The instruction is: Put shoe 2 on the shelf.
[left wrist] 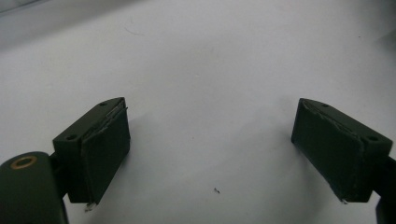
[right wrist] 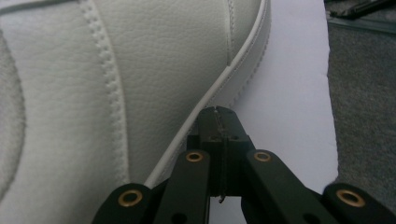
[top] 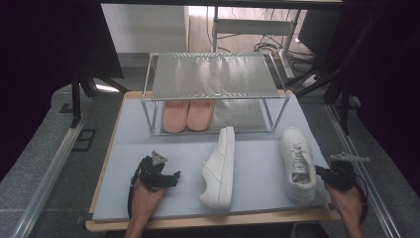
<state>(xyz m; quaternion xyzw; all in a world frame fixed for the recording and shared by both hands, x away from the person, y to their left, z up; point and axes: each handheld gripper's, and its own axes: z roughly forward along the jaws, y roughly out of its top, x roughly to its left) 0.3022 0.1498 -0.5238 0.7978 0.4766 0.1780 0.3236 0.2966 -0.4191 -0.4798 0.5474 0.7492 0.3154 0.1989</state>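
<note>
A pink pair [top: 187, 115] is already sitting on the shoe rack's [top: 214, 74] lower shelf, while two white sneakers are waiting on the table [top: 148, 198] in front of the rack. The right gripper [right wrist: 219, 121], fingers clenched on nothing, is nosing against the upright sneaker's [top: 297, 163] heel; the other sneaker [top: 219, 167] is lying on its side, and the left gripper [top: 168, 178] is resting beside it with fingers released.

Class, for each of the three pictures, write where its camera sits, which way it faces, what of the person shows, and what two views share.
High view: above the person's side, facing forward and down on the table; both forearms, left claw, right claw.
Left gripper view: on the left claw, facing the bare mat; jaws apart.
Right gripper view: on the right claw, facing the right white shoe; jaws together.
Shared: that shoe, high and right gripper views.
</note>
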